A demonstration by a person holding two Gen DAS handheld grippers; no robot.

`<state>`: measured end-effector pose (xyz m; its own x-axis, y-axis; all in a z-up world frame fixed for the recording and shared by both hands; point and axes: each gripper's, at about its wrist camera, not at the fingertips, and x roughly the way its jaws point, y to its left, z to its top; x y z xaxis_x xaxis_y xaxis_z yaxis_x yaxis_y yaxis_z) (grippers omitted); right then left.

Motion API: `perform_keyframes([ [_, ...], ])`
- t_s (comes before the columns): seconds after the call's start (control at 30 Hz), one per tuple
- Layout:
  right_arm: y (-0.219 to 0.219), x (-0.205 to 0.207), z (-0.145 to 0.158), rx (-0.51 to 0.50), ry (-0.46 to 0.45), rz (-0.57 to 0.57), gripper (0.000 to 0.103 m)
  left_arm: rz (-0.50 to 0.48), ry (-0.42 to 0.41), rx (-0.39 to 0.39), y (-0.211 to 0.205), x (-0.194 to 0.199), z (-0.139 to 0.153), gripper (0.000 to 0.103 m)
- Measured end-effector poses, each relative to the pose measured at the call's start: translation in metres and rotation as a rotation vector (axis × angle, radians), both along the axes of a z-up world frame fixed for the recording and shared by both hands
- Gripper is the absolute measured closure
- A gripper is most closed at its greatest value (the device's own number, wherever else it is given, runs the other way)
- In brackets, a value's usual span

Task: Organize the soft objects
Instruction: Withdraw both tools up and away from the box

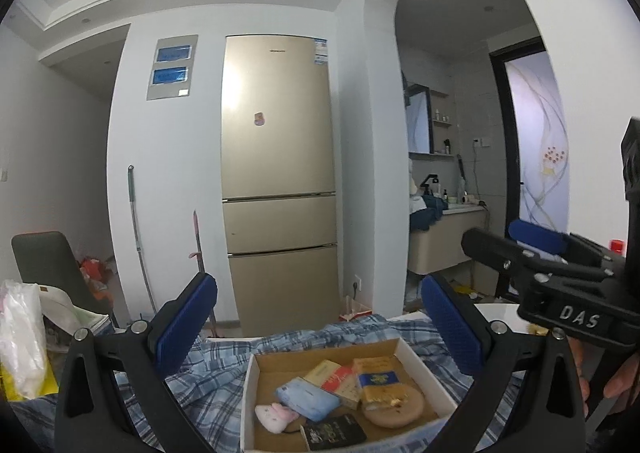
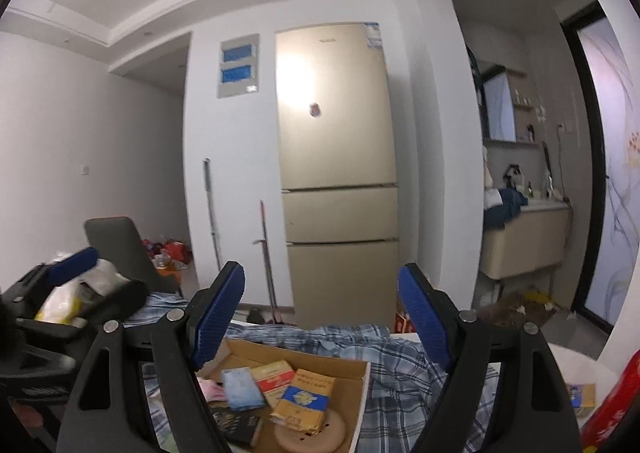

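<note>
A shallow cardboard box (image 1: 426, 367) (image 2: 362, 393) sits on a blue plaid cloth (image 1: 216, 363) (image 2: 400, 357). In it lie a pink-and-white plush toy (image 1: 276, 415), a light blue tissue pack (image 1: 308, 397) (image 2: 242, 389), a red-and-yellow pack (image 1: 336, 375) (image 2: 276, 375), a yellow-and-blue pack (image 1: 378, 379) (image 2: 306, 397), a tan round pad (image 1: 400, 409) (image 2: 316, 433) and a black pouch (image 1: 332, 431) (image 2: 236, 423). My left gripper (image 1: 318, 319) is open and empty above the box. My right gripper (image 2: 320, 317) is open and empty above it too, and shows at the right of the left wrist view (image 1: 520, 241).
A gold fridge (image 1: 278, 181) (image 2: 338, 173) stands ahead against the wall, with a mop (image 1: 138, 237) and a broom (image 1: 198, 253) left of it. A grey chair (image 1: 52, 265) and plastic bags (image 1: 22, 337) are at the left. A washroom counter (image 1: 448, 237) is at the right.
</note>
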<state>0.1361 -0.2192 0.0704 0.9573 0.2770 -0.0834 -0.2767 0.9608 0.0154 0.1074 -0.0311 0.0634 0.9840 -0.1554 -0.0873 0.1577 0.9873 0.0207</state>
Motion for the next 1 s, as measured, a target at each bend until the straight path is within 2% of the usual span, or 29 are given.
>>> perform_keyframes([
  [0.2, -0.009, -0.043, 0.004, 0.042, -0.027, 0.07, 0.018, 0.028, 0.024, -0.085, 0.012, -0.049, 0.001, 0.0],
  [0.37, -0.013, -0.062, -0.007, 0.038, -0.014, 0.073, 0.017, 0.053, 0.003, -0.045, 0.017, -0.081, -0.013, 0.0],
  [0.5, -0.014, -0.07, -0.019, 0.046, -0.009, 0.081, 0.015, 0.044, 0.021, -0.031, 0.018, -0.087, -0.027, 0.0],
  [0.6, -0.015, -0.072, -0.031, 0.062, -0.009, 0.083, 0.0, 0.044, 0.036, -0.023, 0.018, -0.087, -0.038, 0.0],
  [0.7, -0.016, -0.074, -0.043, 0.071, -0.018, 0.079, 0.0, 0.06, 0.033, -0.03, 0.021, -0.09, -0.05, 0.0],
  [1.0, -0.02, -0.062, -0.07, 0.089, 0.093, 0.076, 0.0, 0.079, 0.074, -0.071, 0.032, -0.085, -0.065, 0.0],
])
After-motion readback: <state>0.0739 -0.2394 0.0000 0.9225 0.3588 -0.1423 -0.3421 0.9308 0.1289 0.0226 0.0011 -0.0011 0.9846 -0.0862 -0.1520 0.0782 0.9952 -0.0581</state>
